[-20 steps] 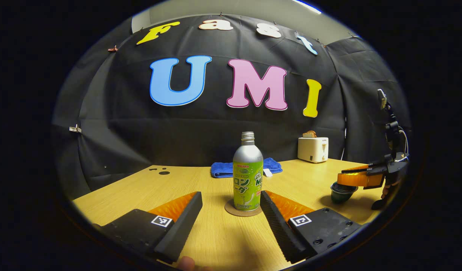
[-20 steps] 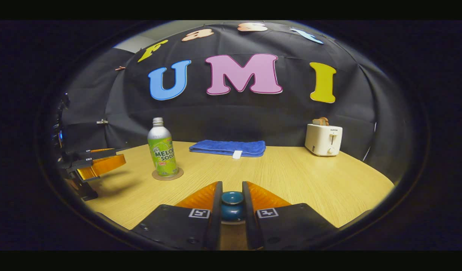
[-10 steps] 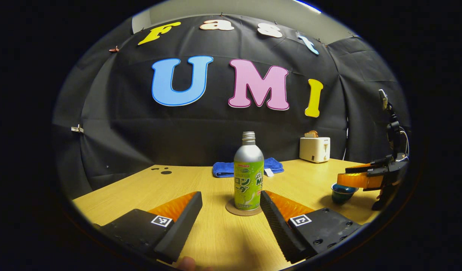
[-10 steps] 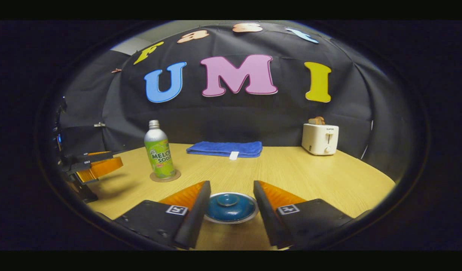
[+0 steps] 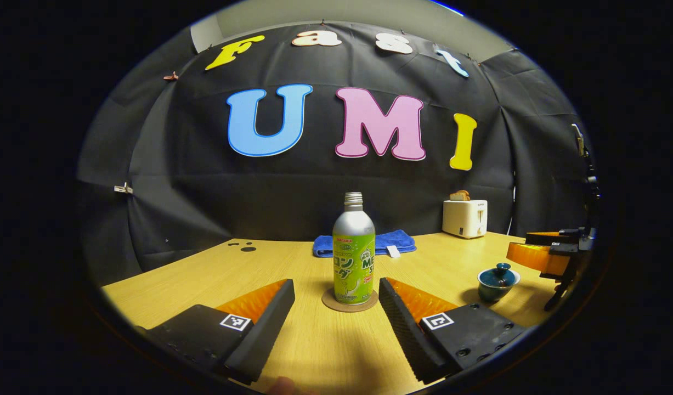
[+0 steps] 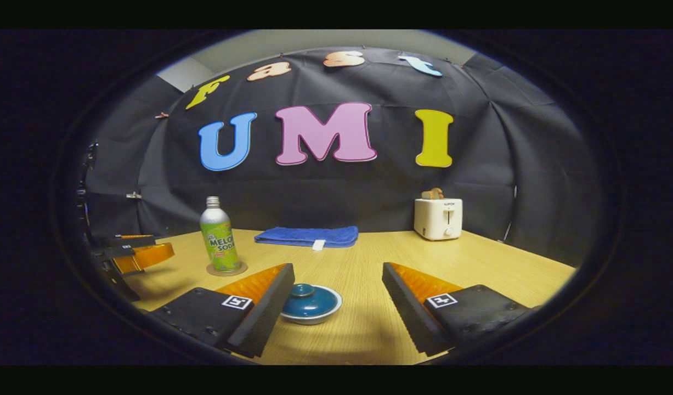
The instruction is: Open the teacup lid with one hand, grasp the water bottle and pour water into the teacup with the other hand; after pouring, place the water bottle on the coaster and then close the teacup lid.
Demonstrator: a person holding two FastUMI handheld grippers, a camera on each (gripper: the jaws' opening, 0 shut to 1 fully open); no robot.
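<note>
A silver and green water bottle (image 5: 354,258) stands upright on a round brown coaster (image 5: 350,302), just beyond and between the tips of my open left gripper (image 5: 336,288). Off to the right sits the teal teacup (image 5: 498,281) with its knobbed lid on, and my right gripper (image 5: 520,253) hovers beside it. In the right gripper view the lidded teacup (image 6: 311,302) rests on the table near the left finger of my open right gripper (image 6: 336,274), untouched. The bottle (image 6: 220,244) and my left gripper (image 6: 155,248) show at the left.
A folded blue towel (image 6: 306,236) lies at the back of the wooden table (image 6: 479,263). A white toaster (image 6: 437,218) stands at the back right. Small dark marks (image 5: 247,248) dot the table's far left.
My right gripper has opened off the lid's knob and drawn back and up, leaving the lid on the teacup. The left gripper has stayed open, backing off slightly from the bottle.
</note>
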